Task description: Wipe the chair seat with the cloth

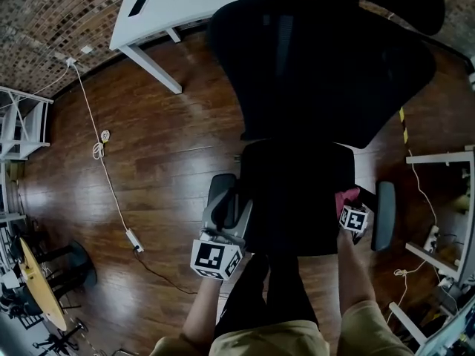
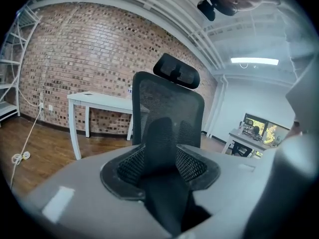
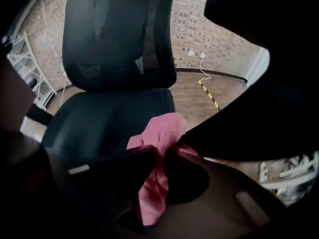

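A black office chair faces me, its seat point(image 1: 297, 199) just ahead of my knees and its mesh backrest point(image 1: 319, 65) beyond. A pink cloth point(image 1: 346, 196) lies bunched at the seat's right edge. My right gripper point(image 1: 349, 206) is shut on it. In the right gripper view the cloth point(image 3: 162, 131) hangs between the dark jaws of that gripper point(image 3: 162, 156), over the seat point(image 3: 109, 118). My left gripper point(image 1: 226, 210) rests at the grey left armrest point(image 1: 220, 186). In the left gripper view, my left gripper point(image 2: 167, 183) has its jaws together, pointing at the backrest point(image 2: 169, 108).
The right armrest point(image 1: 384, 215) stands just right of the cloth. A white table point(image 1: 185, 2) is behind the chair, and a white cable point(image 1: 104, 169) runs across the wooden floor on the left. White shelving point(image 1: 22, 121) is far left, a white frame point(image 1: 445, 199) at right.
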